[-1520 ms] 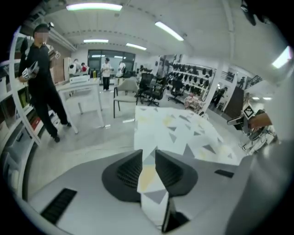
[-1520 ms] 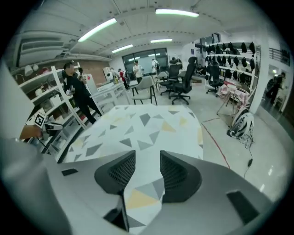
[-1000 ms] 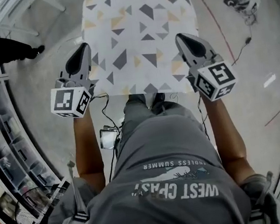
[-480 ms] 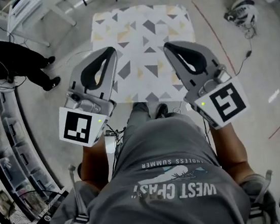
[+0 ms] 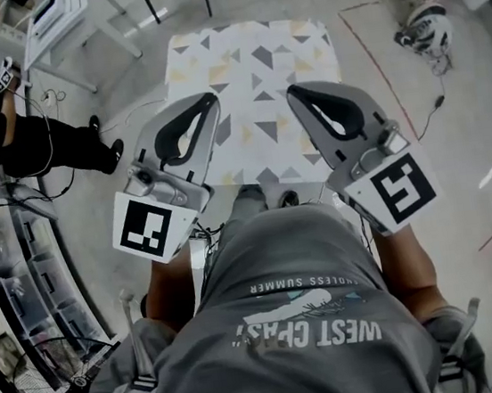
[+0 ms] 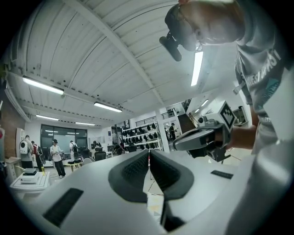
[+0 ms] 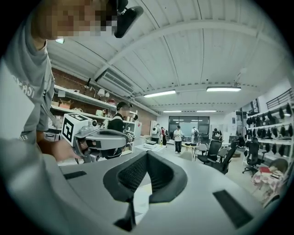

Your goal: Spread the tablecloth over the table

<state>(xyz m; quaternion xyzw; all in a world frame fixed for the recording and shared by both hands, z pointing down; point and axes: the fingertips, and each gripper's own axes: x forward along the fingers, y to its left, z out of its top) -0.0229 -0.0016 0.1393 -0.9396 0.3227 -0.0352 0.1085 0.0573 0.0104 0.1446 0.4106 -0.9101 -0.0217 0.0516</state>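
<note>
Your left gripper (image 5: 208,103) and right gripper (image 5: 296,93) sit higher than second ago. Then low at near corners of tablecloth (image 5: 250,56); now raised toward camera, larger in frame, overlapping cloth's lower half. Both jaw pairs pressed together, nothing between. Tablecloth lies spread flat, upper centre of head view. Count: one tablecloth, two grippers, one person in black (image 5: 42,146) at left edge.
</note>
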